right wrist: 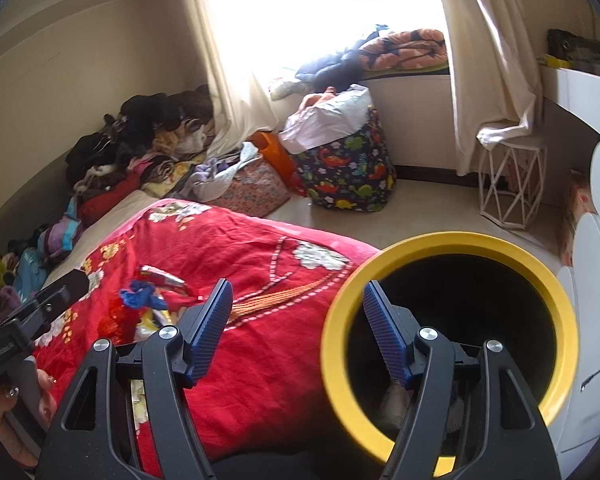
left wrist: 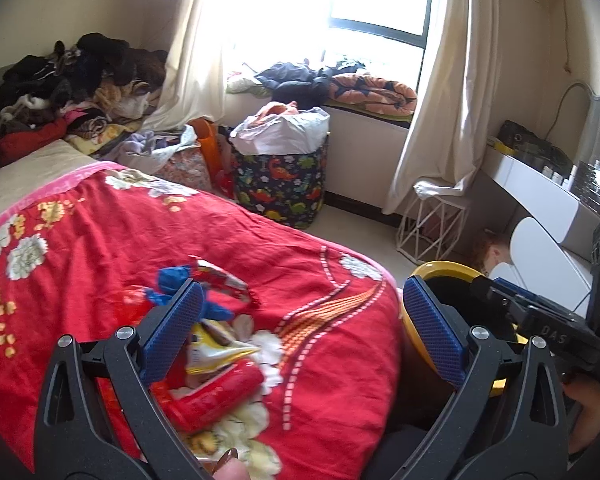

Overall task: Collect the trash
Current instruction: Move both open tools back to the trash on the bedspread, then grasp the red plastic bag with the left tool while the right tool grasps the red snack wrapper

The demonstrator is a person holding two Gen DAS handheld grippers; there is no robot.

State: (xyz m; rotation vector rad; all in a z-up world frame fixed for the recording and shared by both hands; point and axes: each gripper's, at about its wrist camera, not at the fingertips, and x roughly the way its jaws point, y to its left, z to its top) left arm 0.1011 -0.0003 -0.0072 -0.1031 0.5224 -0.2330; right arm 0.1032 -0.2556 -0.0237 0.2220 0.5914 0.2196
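Observation:
Trash lies on the red floral blanket [left wrist: 100, 240]: a red tube-shaped wrapper [left wrist: 216, 396], a yellow snack bag [left wrist: 220, 348], a crumpled blue piece [left wrist: 176, 284] and a red-silver wrapper [left wrist: 224, 280]. My left gripper [left wrist: 300, 312] is open above the bed's near corner, its left finger over the pile. A yellow-rimmed black bin [right wrist: 452, 320] stands beside the bed. My right gripper [right wrist: 298, 312] is open, its right finger inside the bin's rim. The blue piece [right wrist: 140, 296] and the wrapper [right wrist: 162, 276] also show in the right wrist view. The bin [left wrist: 448, 272] shows partly in the left view.
A dinosaur-print laundry basket [left wrist: 280, 176] and bags stand by the window. A white wire stool [left wrist: 432, 224] and a white desk [left wrist: 540, 184] are on the right. Clothes are piled [left wrist: 72, 88] at the far end of the bed.

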